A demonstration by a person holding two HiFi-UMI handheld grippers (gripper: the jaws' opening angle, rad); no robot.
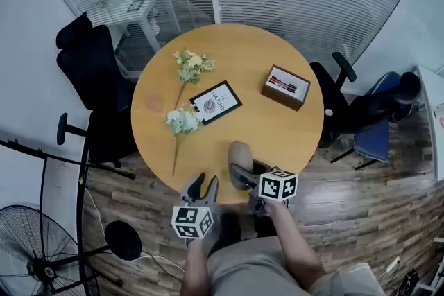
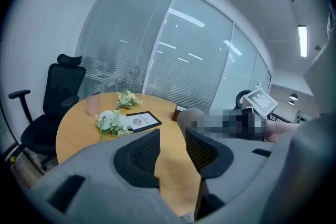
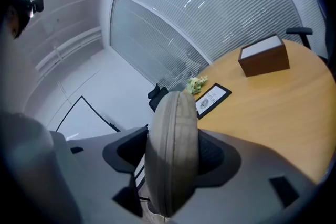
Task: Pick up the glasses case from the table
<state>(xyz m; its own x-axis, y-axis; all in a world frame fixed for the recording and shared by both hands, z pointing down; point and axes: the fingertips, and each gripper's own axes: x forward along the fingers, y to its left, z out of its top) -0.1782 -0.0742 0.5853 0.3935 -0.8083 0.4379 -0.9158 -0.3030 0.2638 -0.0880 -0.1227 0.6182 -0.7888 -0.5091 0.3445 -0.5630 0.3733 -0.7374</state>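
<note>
Right gripper (image 3: 173, 157) jaws pinch the glasses case (image 1: 241, 154) across its mid-body, judged rigid, light and slippery; left gripper (image 2: 170, 152) jaws stand spread, empty.

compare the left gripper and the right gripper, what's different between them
The right gripper is shut on the glasses case, which stands on edge between its jaws. The left gripper has its jaws apart with nothing between them. In the head view the right gripper reaches further over the table than the left gripper. Both have the same dark padded jaws.
</note>
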